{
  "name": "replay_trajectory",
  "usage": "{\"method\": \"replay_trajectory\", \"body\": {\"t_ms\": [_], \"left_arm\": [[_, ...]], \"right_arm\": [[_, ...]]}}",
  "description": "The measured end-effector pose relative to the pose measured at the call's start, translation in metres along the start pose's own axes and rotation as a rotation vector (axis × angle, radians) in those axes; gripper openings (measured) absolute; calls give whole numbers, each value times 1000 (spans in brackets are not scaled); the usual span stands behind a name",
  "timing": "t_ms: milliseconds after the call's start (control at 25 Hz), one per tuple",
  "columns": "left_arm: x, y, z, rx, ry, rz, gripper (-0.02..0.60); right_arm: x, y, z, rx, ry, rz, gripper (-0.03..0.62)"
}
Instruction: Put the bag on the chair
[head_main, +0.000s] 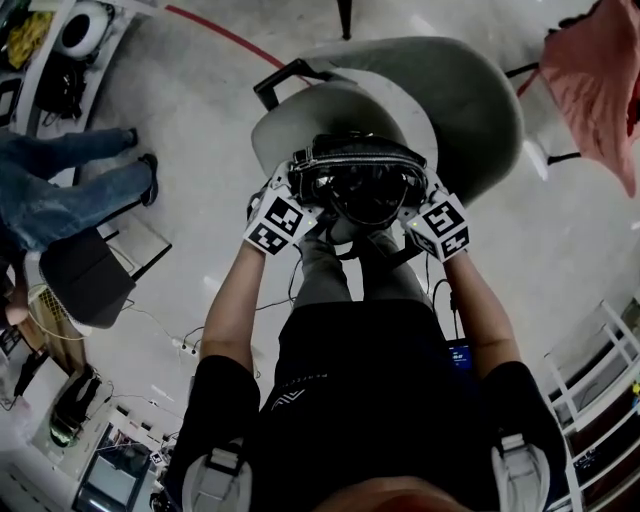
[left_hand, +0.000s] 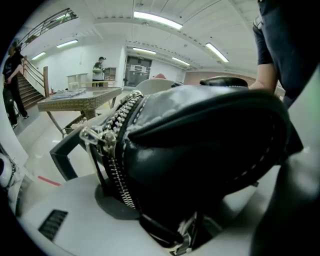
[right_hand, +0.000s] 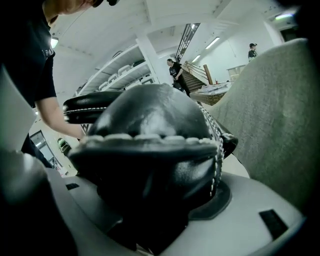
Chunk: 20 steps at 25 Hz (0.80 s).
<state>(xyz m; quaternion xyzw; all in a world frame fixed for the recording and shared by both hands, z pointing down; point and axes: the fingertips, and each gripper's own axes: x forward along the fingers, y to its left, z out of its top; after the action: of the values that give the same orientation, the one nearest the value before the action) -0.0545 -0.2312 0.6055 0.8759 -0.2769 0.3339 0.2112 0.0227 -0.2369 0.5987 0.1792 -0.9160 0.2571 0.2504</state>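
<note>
A black leather bag with a silver zipper hangs between my two grippers, just over the grey shell chair. My left gripper is shut on the bag's left end, and my right gripper is shut on its right end. In the left gripper view the bag fills the space between the jaws of the left gripper. The right gripper view shows the bag bulging between the jaws of the right gripper, with the chair back close on the right.
A person in jeans stands at the left beside a dark stool. A pink cloth hangs on another chair at top right. White shelving is at bottom right. Cables and a power strip lie on the floor.
</note>
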Motion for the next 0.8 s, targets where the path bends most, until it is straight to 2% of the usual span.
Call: {"method": "replay_trajectory", "body": {"t_ms": [200, 360, 800], "left_arm": [[6, -2, -6, 24, 19, -24, 290], [7, -2, -10, 12, 22, -28, 291], [9, 2, -10, 26, -13, -48, 298]], "right_arm": [[3, -1, -11, 18, -21, -3, 267], [5, -1, -14, 6, -19, -4, 268], [7, -4, -13, -18, -17, -28, 276]]}}
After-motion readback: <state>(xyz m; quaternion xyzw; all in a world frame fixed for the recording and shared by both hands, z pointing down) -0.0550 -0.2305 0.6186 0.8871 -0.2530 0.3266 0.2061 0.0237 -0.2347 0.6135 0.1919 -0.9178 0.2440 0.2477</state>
